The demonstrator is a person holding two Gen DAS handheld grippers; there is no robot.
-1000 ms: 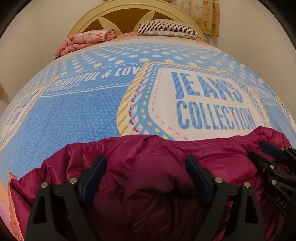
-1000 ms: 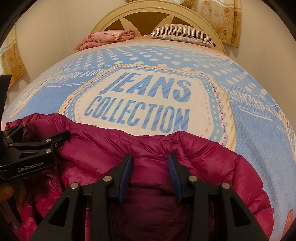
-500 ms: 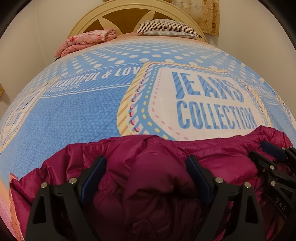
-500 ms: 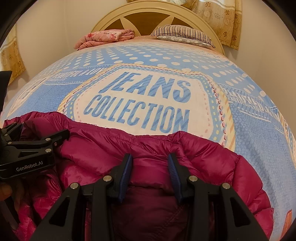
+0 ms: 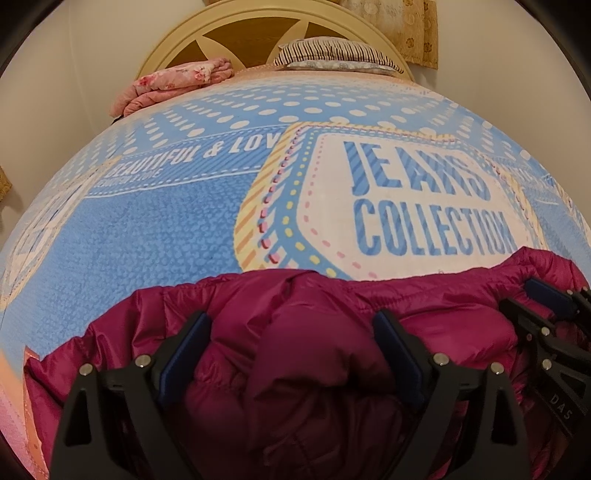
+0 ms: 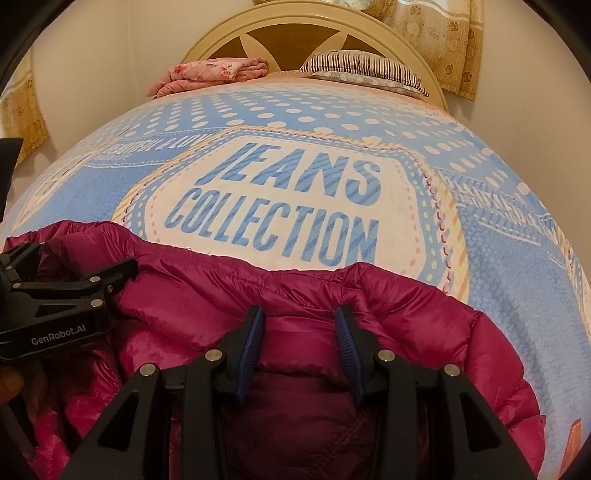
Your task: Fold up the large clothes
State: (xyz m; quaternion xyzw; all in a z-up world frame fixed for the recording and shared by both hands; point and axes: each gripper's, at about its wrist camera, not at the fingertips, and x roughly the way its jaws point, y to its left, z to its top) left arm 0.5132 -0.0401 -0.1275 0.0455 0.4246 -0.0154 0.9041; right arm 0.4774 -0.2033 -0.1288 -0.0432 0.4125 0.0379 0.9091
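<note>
The magenta puffer jacket (image 5: 295, 332) lies on the bed cover (image 5: 166, 240), bunched between both tongs. The left gripper (image 5: 291, 354) stands spread around a thick fold; the right gripper (image 6: 299, 336) pinches a padded fold. Next likely calls for lifting both together. The near hem is cut off.

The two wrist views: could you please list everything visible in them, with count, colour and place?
puffer jacket: one, magenta, bunched at the bed's near edge
bedspread: one, blue and white, "JEANS COLLECTION" print, covering the bed
folded blanket: one, pink floral, far left by the headboard
pillow: one, striped, far right by the headboard
headboard: one, cream and brown, arched
curtains: beige patterned, right and left of the bed
left gripper: black, blue pads, jacket bulging between them
right gripper: black, blue pads, jacket fabric between them
</note>
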